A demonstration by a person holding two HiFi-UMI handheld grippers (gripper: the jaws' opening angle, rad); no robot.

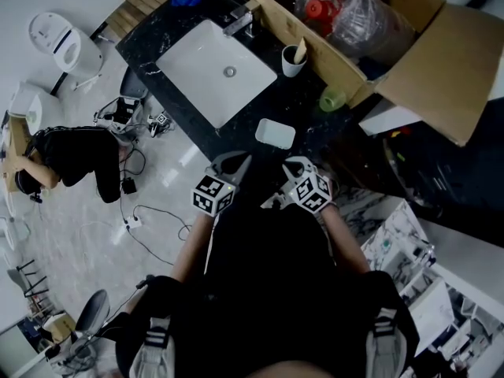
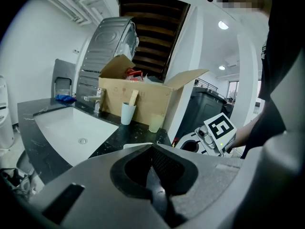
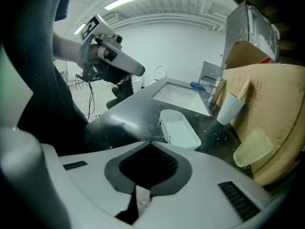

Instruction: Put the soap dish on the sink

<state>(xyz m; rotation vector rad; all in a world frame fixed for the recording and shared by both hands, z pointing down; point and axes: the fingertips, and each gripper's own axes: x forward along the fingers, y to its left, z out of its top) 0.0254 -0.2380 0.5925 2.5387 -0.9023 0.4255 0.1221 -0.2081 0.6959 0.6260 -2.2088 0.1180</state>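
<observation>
With the left gripper [image 1: 235,162] and the right gripper [image 1: 294,165] both held pressed together and empty, the soap dish [image 1: 275,133], lying on the counter [image 1: 233,129] just beside the sink [image 1: 197,57], could be shoved aside if approached unopened.

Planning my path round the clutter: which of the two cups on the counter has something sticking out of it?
The white cup nearest the chrome tap, with a wooden stick poking out; the pale green cup shows none.

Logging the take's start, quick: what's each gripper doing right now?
left gripper: jaws together, holding nothing.
right gripper: jaws together, holding nothing; the soap dish lies untouched ahead of it.
</observation>
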